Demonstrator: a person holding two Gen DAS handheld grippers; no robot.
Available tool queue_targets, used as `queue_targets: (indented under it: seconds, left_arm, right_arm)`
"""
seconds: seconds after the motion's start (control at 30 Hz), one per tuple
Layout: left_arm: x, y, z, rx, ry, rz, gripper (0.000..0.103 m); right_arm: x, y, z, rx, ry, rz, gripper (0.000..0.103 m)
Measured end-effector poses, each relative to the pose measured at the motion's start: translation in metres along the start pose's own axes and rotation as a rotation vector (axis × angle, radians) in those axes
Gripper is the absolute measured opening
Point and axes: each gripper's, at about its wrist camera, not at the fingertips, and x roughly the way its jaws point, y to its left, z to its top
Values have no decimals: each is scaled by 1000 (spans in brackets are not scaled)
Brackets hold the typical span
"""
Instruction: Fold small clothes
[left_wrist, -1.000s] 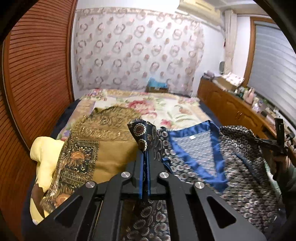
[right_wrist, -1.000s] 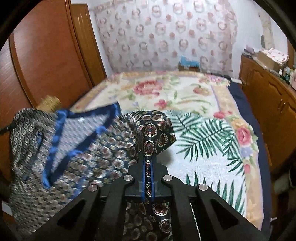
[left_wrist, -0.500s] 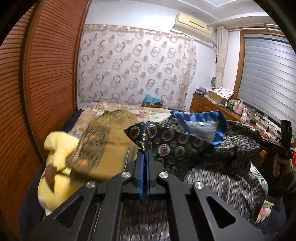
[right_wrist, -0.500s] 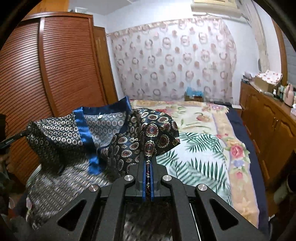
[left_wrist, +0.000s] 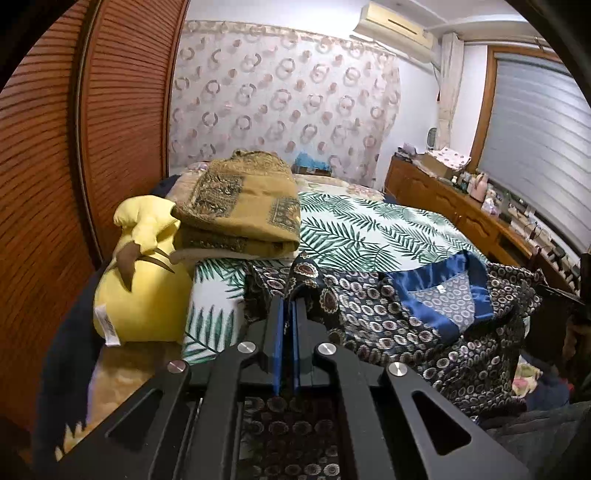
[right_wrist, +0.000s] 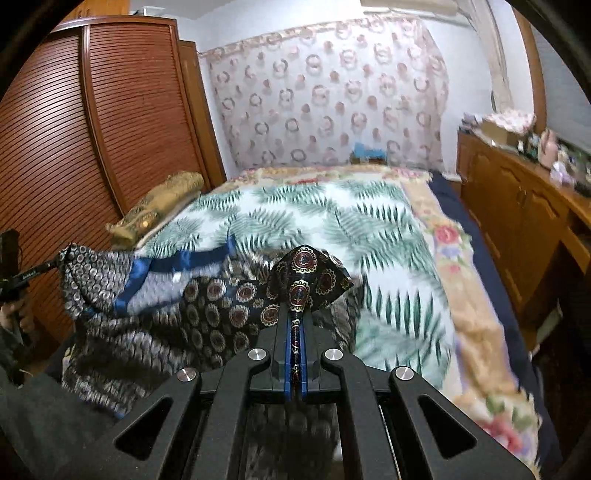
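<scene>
A dark patterned shirt (left_wrist: 406, 321) with a blue satin collar (left_wrist: 439, 280) is stretched between both grippers, low over the near end of the bed. My left gripper (left_wrist: 287, 306) is shut on one edge of the shirt. My right gripper (right_wrist: 295, 317) is shut on the other edge, with a tuft of dark medallion fabric (right_wrist: 306, 273) bunched above its jaws. In the right wrist view the shirt (right_wrist: 177, 302) spreads to the left and is blurred. Part of the shirt hangs below both grippers.
The bed (left_wrist: 369, 229) has a palm-leaf and flower cover (right_wrist: 369, 236). A folded gold cloth (left_wrist: 243, 206) and a yellow plush toy (left_wrist: 144, 280) lie at its left side by the wooden wardrobe (left_wrist: 74, 147). A wooden dresser (right_wrist: 524, 206) with clutter stands on the right.
Both grippers have come down with the shirt from held up in the air to low over the bed. Both stay shut on it.
</scene>
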Motion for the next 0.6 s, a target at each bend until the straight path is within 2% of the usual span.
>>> queue_targets:
  seconds: [0.07, 0.23, 0.3, 0.33, 0.37, 0.47, 0.5, 0.6]
  left_arm:
    - [-3, 3, -4, 1, -4, 13, 4]
    - [-7, 8, -5, 6, -11, 48, 20]
    - [-7, 10, -1, 6, -17, 56, 31]
    - [-7, 11, 1, 4, -22, 52, 36]
    - [-5, 11, 2, 1, -25, 45, 46]
    - [3, 12, 9, 4, -20, 57, 70]
    - [7, 13, 11, 8, -17, 60, 75]
    - [29, 15, 19, 15, 16, 62, 75]
  right_arm:
    - [-4, -1, -7, -5, 13, -12, 3]
    - [-4, 2, -8, -8, 51, -24, 3]
    - [-5, 8, -1, -23, 53, -32, 3]
    - [-8, 10, 0, -29, 53, -34, 6]
    - [-2, 15, 14, -33, 52, -46, 10]
    - [-3, 12, 20, -39, 43, -71, 18]
    - [-6, 12, 22, -42, 36, -78, 21]
    - [-9, 10, 28, -46, 14, -86, 41]
